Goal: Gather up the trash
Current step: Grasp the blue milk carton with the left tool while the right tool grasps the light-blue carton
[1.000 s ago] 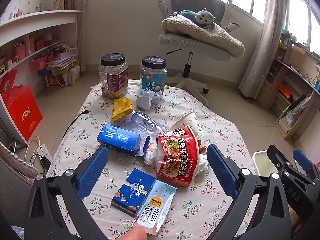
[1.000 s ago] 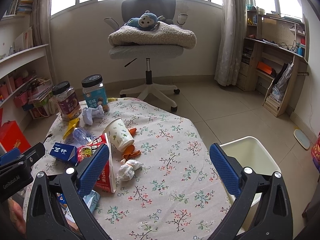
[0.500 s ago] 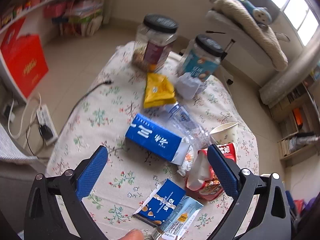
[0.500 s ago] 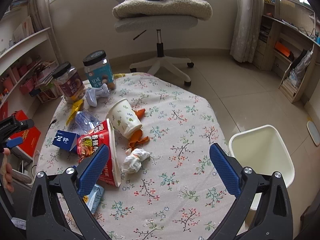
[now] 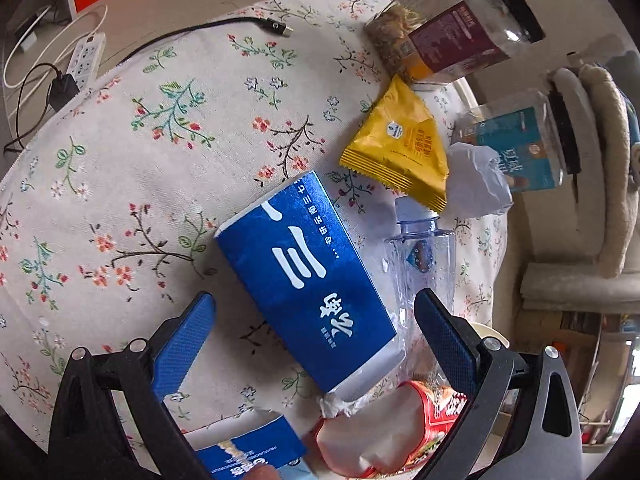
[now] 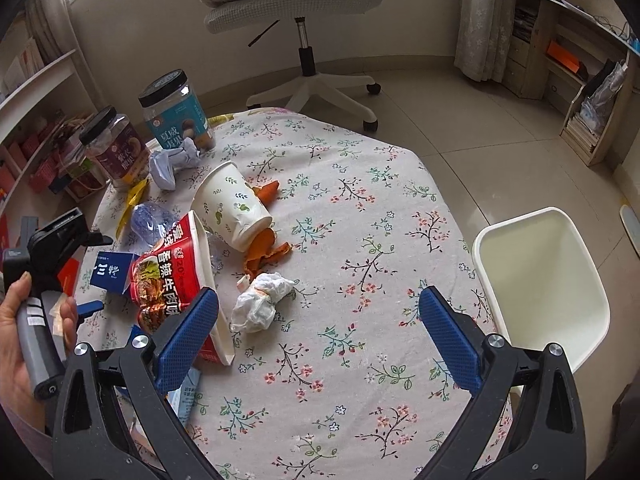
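The worktop carries scattered trash; the white bin stands just beside its right edge. The blue carton lies flat between the spread, empty left tongs. Lower them astride its narrow width and close squarely, clear of the clear bottle. The right tongs hover spread, holding nothing.

Black frames, blue-padded jaws (silver screws)

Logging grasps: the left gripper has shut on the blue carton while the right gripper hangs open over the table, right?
Not quite: the left gripper is open, its jaws either side of the blue carton, as the left wrist view shows. The right gripper does hang open.
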